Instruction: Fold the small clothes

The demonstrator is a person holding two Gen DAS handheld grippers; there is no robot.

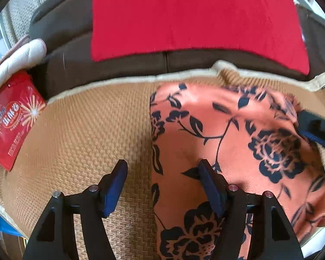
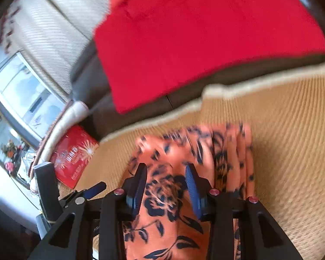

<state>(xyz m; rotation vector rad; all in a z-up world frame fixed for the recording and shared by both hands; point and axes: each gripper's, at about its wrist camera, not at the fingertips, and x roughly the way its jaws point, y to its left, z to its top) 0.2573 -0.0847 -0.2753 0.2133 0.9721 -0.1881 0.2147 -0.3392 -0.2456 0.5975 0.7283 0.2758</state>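
An orange garment with dark blue flowers (image 1: 238, 143) lies on a woven tan mat (image 1: 86, 134) on a sofa. My left gripper (image 1: 162, 169) is open over the garment's left edge; its right finger (image 1: 210, 186) is above the cloth and its left finger (image 1: 114, 186) is above the mat. My right gripper (image 2: 165, 173) is open above the same garment (image 2: 166, 197), nothing held. The right gripper also shows at the right edge of the left wrist view (image 1: 318, 127). The left gripper shows at the lower left of the right wrist view (image 2: 84, 195).
A red cloth (image 1: 184, 17) hangs over the dark brown sofa back (image 1: 119, 69). A red packet (image 1: 13, 117) lies at the mat's left end by a white cushion (image 1: 21, 56). A window (image 2: 26, 99) is at the left.
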